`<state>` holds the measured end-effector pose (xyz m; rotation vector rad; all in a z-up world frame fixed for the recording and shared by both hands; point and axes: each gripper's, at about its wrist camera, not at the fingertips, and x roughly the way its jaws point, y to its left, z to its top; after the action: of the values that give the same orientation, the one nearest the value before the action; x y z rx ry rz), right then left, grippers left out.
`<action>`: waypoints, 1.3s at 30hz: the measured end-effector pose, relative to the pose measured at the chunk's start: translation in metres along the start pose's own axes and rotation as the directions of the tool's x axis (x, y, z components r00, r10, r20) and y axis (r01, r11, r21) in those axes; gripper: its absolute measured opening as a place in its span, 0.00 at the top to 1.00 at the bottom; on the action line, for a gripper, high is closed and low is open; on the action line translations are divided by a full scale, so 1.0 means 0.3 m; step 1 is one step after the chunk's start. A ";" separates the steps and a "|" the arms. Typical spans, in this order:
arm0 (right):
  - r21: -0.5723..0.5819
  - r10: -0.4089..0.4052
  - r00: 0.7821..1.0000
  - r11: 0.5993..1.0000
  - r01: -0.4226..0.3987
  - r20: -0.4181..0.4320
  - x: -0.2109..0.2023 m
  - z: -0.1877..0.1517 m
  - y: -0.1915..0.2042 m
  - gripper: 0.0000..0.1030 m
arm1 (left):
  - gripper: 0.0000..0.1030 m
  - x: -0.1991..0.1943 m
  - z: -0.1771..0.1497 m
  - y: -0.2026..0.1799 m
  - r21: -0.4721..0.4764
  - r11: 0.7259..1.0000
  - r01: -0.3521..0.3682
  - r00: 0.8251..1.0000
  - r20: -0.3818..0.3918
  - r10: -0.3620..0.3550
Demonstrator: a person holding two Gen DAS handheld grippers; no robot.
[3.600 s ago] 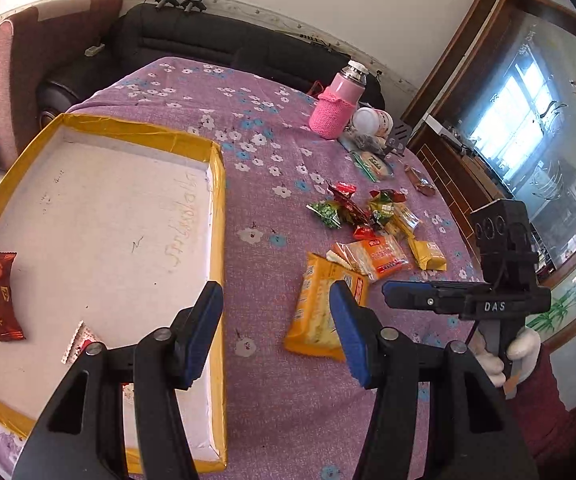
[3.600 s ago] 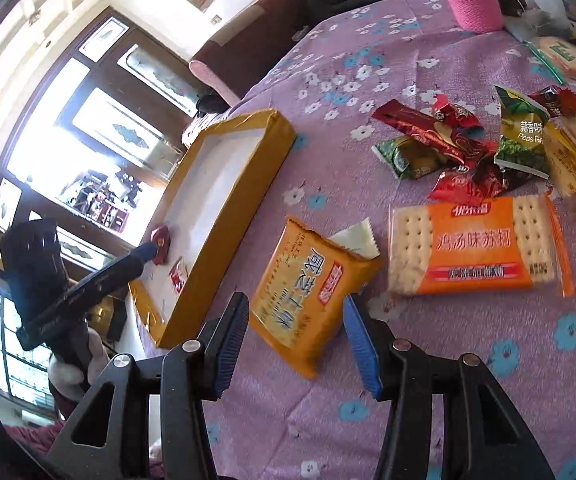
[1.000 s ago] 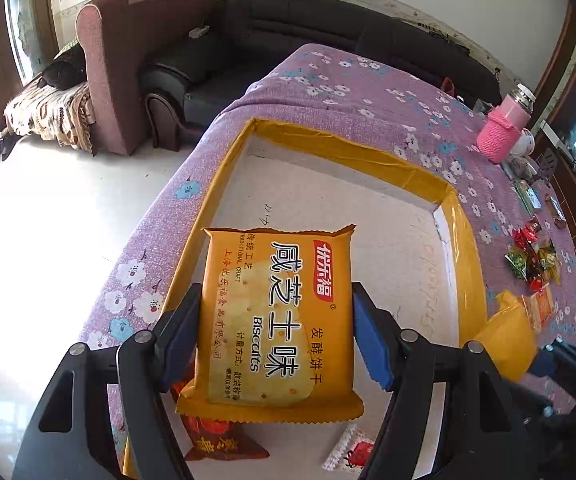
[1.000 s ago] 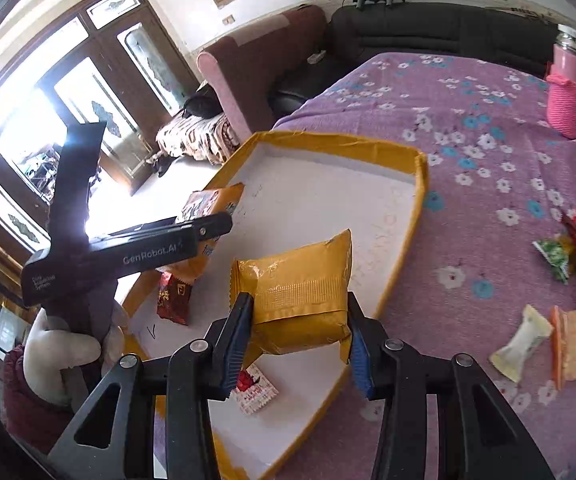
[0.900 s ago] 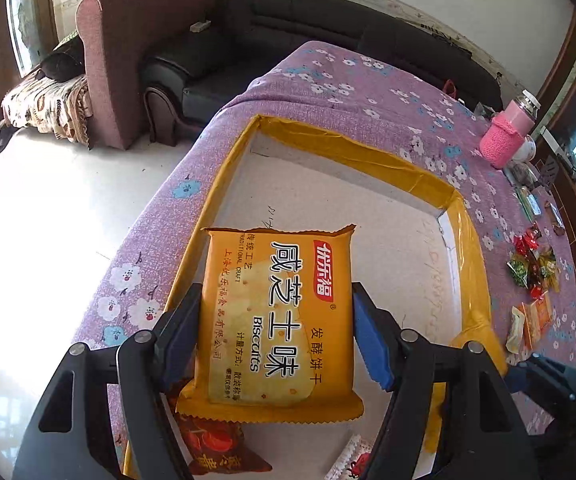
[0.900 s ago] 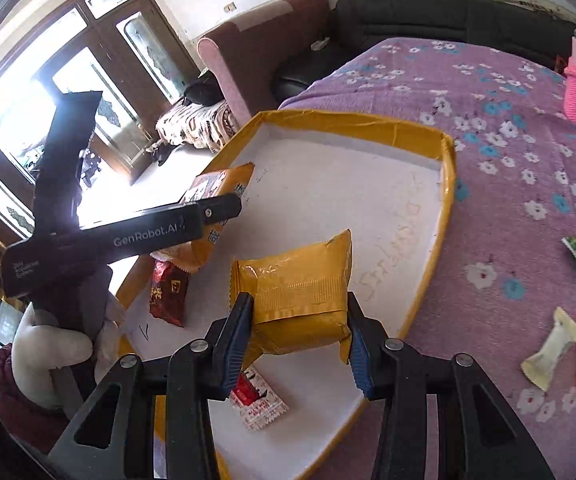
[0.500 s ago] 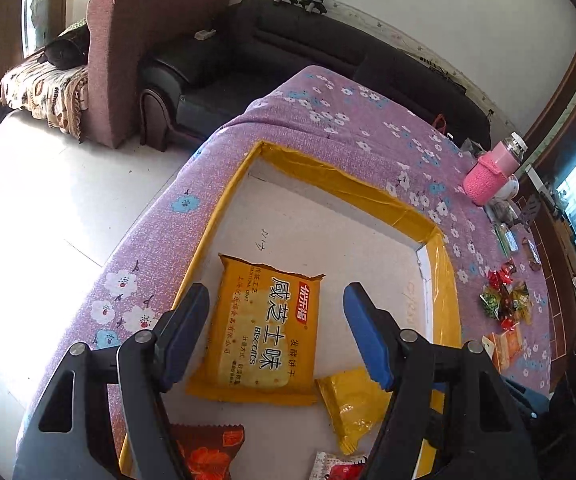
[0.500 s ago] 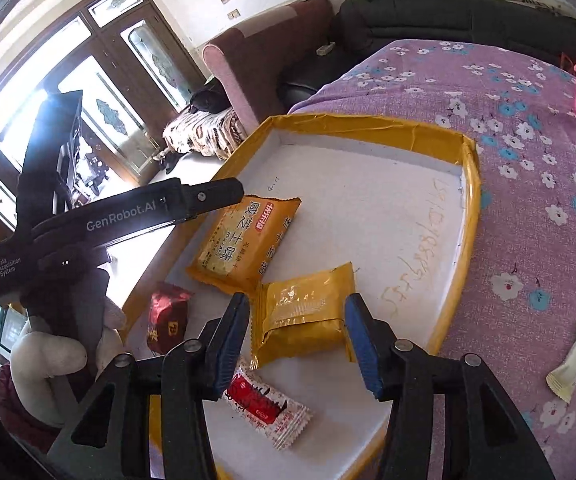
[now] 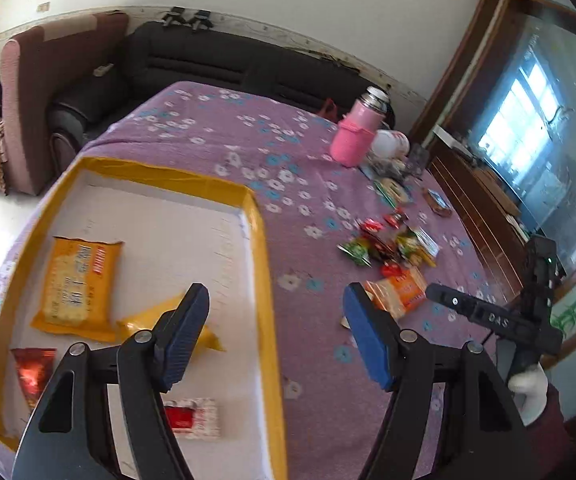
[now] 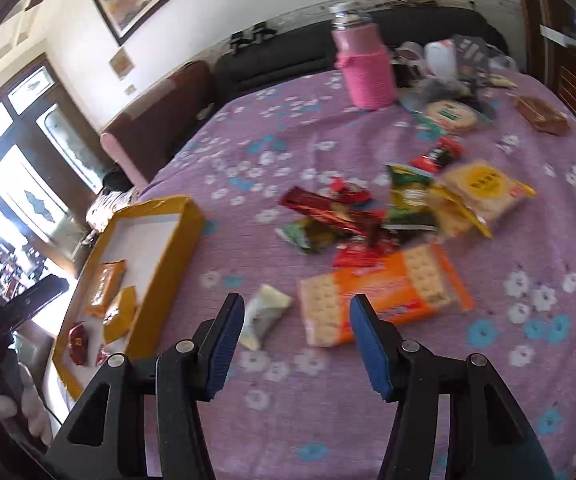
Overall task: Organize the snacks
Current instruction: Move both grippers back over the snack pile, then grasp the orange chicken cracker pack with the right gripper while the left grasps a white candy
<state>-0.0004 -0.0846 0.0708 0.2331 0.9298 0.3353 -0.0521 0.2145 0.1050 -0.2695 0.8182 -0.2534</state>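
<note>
Snacks are now split between two places. Nearest the left tool, whose jaws stand wide apart and hold nothing, lies the tray, and in it a red-and-white sachet, a dark red packet, a small yellow pack and a larger biscuit pack. A second ago each tool was clamped on one of those two yellow packs above the tray; half a second ago both packs were down and the jaws had let go. Since then both tools have swung away from the tray toward the loose pile, so that pair looks delivered and a fresh pick seems to be starting.

The right tool is likewise spread and empty, hovering over the purple flowered surface. Just beyond its tips lie a small pale wrapper and an orange cracker pack; either seems the likely next grab, though I cannot tell which. Behind them sits the heap of small sweets, a green pea bag and a yellow round-cracker pack.

Farther off stand a pink flask and some clutter at the surface's far edge. A dark sofa and maroon armchair line the wall, with bright windows to either side.
</note>
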 end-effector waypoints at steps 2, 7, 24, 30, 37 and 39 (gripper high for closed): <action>0.053 -0.018 1.000 0.998 0.019 -0.009 -0.012 -0.009 -0.095 0.44 | 0.33 0.059 -0.019 -0.082 0.050 0.999 0.018 0.999 -0.044 -0.016; 0.176 0.024 0.999 0.984 -0.017 -0.036 0.001 -0.024 -0.212 0.44 | 0.33 0.209 -0.058 -0.214 0.123 0.992 0.024 0.988 -0.151 -0.005; 0.301 -0.161 0.982 0.935 0.185 -0.103 0.215 0.098 -0.111 0.29 | 0.33 0.339 -0.082 -0.236 0.170 0.984 -0.054 0.974 -0.206 0.089; 0.089 -0.316 0.936 0.939 0.332 -0.155 0.304 0.091 -0.004 0.17 | 0.33 0.379 -0.086 -0.248 0.190 0.980 -0.062 0.968 -0.229 0.105; 0.037 -0.278 0.950 0.958 0.285 -0.140 0.239 0.041 -0.033 0.44 | 0.33 0.397 -0.088 -0.283 0.220 0.974 -0.051 0.966 -0.238 0.104; 0.034 -0.269 0.953 0.961 0.276 -0.138 0.204 0.015 -0.058 0.44 | 0.33 0.419 -0.086 -0.305 0.245 0.968 -0.050 0.964 -0.240 0.111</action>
<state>0.0403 -0.0778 0.0223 0.1294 1.0888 0.0709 0.0005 0.0846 0.0327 0.0233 1.0385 -0.3098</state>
